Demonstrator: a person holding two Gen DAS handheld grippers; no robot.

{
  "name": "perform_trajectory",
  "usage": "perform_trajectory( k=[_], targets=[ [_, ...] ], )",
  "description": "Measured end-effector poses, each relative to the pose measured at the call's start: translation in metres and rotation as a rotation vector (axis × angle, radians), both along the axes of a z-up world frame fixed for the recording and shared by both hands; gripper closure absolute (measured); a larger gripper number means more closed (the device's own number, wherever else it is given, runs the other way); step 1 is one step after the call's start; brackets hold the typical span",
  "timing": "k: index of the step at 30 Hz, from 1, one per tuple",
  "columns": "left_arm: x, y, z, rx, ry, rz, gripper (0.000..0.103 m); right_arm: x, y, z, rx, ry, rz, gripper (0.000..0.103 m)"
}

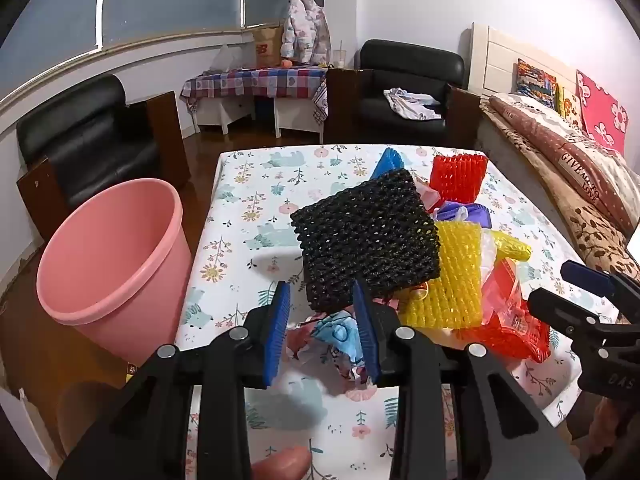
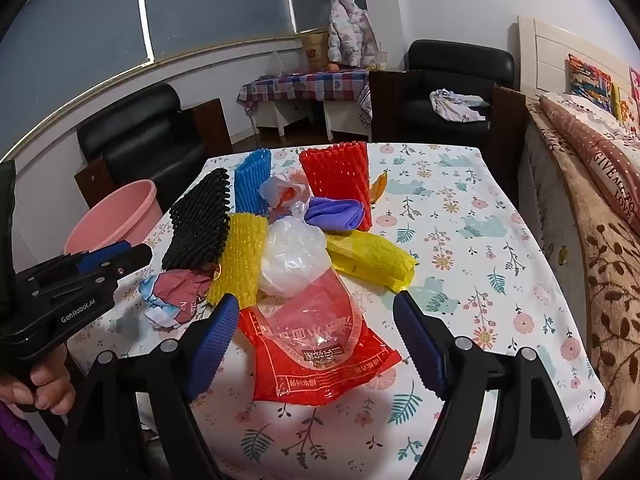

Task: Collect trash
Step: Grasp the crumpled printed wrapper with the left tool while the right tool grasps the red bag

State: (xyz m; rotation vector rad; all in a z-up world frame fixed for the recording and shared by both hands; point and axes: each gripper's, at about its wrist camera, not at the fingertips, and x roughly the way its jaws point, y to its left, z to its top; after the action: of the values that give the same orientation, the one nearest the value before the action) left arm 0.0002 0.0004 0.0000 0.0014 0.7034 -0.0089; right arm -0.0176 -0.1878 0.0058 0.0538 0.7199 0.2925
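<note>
A pile of trash lies on the flowered tablecloth (image 2: 460, 216): a black foam net (image 1: 368, 236), a yellow foam net (image 2: 240, 260), a red foam net (image 2: 336, 180), a blue foam net (image 2: 252, 184), a clear bag (image 2: 296, 260), a yellow bag (image 2: 372, 260) and a red plastic bag (image 2: 320, 360). My left gripper (image 1: 322, 292) hovers over a crumpled paper wrapper (image 1: 336, 336), which shows between its half-spread pads without being pressed. My right gripper (image 2: 316, 300) stands wide open above the red plastic bag. A pink bin (image 1: 108, 256) stands on the floor left of the table.
A purple cloth (image 2: 336, 212) lies in the pile. Black armchairs (image 1: 404, 84) and a small checked table (image 1: 256, 80) stand behind the table. A bed with cushions (image 2: 600, 184) runs along the right. A hand (image 2: 44, 384) holds the left gripper's handle.
</note>
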Motion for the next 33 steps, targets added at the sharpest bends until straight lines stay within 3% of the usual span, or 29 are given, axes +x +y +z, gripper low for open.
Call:
perform_trajectory(
  k=[15,26,33],
  targets=[
    [-0.01,0.005,0.002,-0.019,-0.007,-0.003,0.07,-0.008,-0.001,0.002,0.009,0.009,0.003,0.025],
    [-0.023,0.02,0.001,-0.083,-0.001,0.013,0.07,-0.001,0.005,-0.005,0.004,0.041,0.032,0.025],
    [-0.022,0.007,-0.005,-0.078,0.031,-0.079,0.07,0.001,0.008,-0.01,0.015,0.061,0.068,0.025]
  ],
)
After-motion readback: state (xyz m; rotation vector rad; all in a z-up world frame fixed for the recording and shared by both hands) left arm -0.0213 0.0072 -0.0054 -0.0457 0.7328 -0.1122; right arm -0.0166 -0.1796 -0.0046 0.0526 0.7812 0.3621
